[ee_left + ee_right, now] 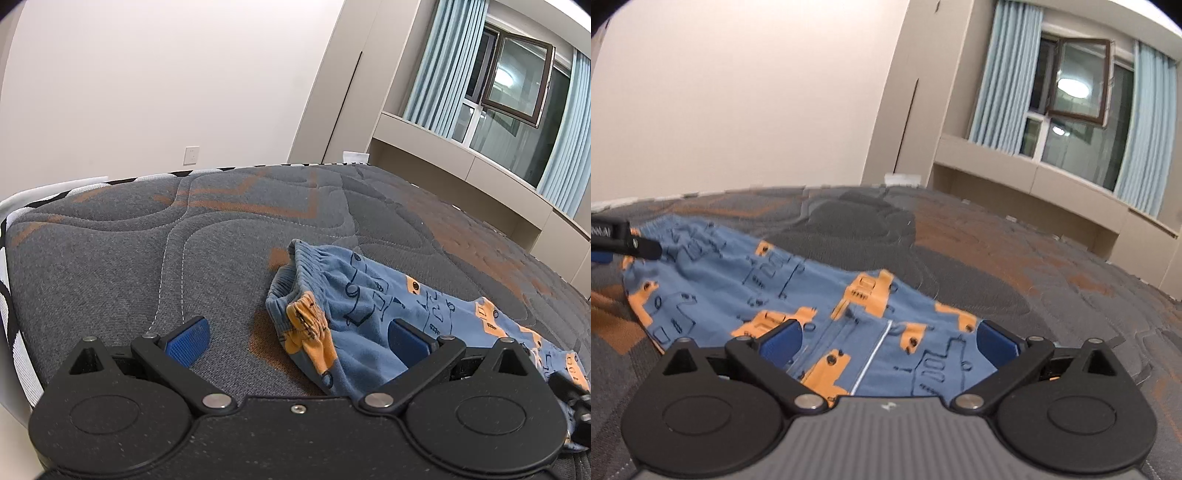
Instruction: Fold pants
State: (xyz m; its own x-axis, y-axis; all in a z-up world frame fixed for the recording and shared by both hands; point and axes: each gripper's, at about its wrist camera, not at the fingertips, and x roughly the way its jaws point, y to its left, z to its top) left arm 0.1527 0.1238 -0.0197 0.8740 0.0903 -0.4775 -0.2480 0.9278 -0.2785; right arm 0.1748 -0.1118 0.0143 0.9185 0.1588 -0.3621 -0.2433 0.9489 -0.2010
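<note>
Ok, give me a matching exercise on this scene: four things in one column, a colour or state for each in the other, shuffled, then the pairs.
Things:
1. pants
2. mattress
3. curtains
4. window

Colour or state:
A. swung open
B. grey with orange patches
C. pale blue, hanging in pleats
D. blue with orange diggers, lying flat

Pairs: 1-D, 2-B, 3-C, 4-A

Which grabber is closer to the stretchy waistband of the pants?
Left. The left gripper is open right beside the waistband. The right gripper is open over the other end of the pants.
</note>
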